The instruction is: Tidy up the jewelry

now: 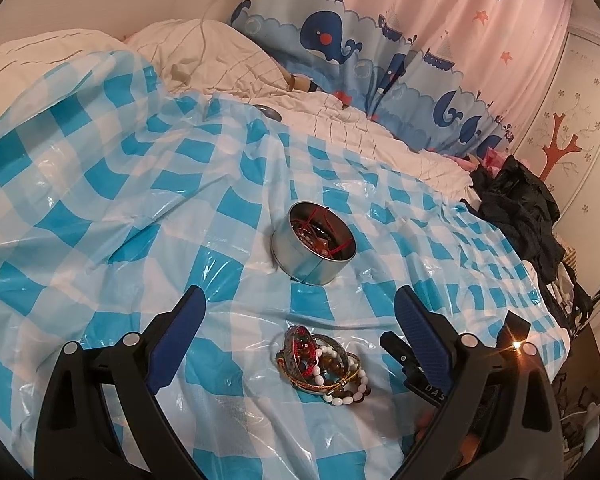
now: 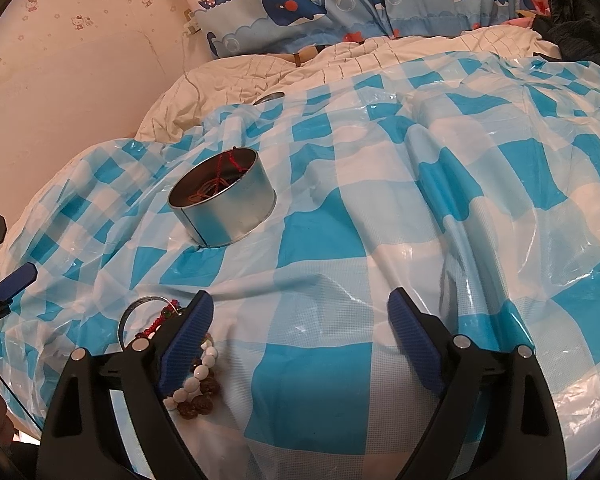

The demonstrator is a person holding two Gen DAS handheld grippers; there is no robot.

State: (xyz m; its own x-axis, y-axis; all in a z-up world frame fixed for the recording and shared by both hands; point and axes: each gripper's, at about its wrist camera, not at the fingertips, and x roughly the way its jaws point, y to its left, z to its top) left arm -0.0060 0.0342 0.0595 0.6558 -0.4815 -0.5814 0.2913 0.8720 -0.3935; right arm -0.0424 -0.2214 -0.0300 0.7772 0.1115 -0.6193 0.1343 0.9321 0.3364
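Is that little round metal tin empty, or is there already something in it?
Not empty. The tin stands open, lid off, and red cord and dark beaded pieces show inside it. More bracelets lie outside on the checked sheet.

Black plastic arms on left gripper (image 1: 298,300) and right gripper (image 2: 300,304), silver round screws behind ribbed blue fingers (image 1: 420,332); white "DAS" lettering beside one.

The only legible text is white lettering, "DAS", on a black part (image 1: 434,390) low in the left wrist view, just inside that gripper's right finger; the letters are cut off there. Nothing can be read in the right wrist view.
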